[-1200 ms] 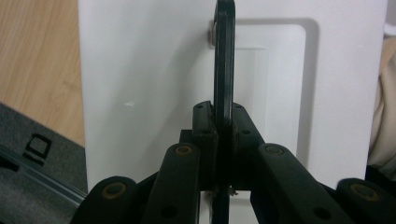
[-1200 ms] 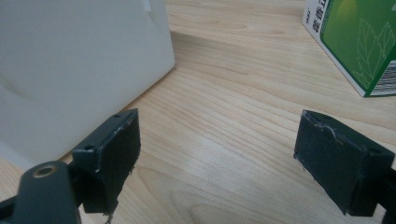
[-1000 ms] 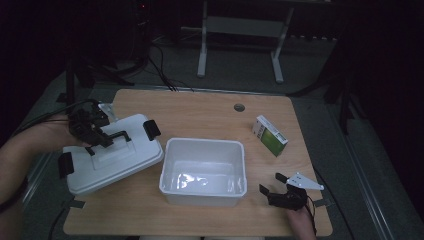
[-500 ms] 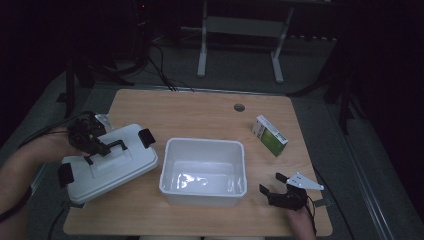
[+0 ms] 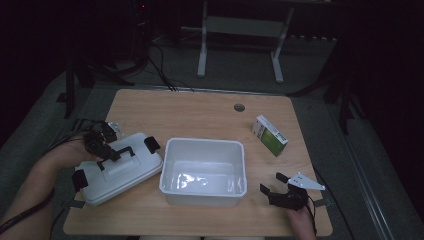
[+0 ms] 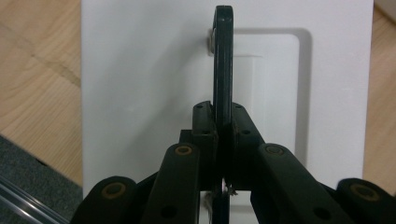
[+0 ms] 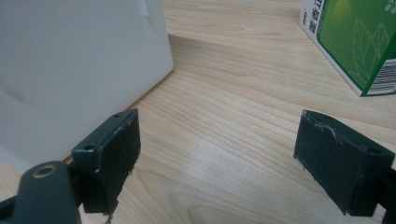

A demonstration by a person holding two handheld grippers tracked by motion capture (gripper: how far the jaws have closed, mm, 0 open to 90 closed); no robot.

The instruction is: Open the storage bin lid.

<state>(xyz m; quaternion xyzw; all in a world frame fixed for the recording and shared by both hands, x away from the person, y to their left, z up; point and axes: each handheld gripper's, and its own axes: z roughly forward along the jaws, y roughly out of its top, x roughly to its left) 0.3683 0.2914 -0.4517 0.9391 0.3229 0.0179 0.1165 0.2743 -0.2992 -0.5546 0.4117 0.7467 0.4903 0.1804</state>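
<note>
White rigid plastic lid (image 5: 117,170), black handle (image 6: 222,60): left table edge, beside the white plastic tub (image 5: 204,172). Likely light, stiff; handle is best hold. Left gripper (image 5: 102,149) clamps handle; right gripper (image 5: 277,185) wide, empty.

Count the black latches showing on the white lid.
2: one latch at the lid's end beside the white bin, one latch at its opposite end. Others may be hidden.

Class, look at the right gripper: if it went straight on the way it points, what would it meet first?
Probably bare table: the open right gripper aims between the white bin and green box; depth is unclear.
</note>
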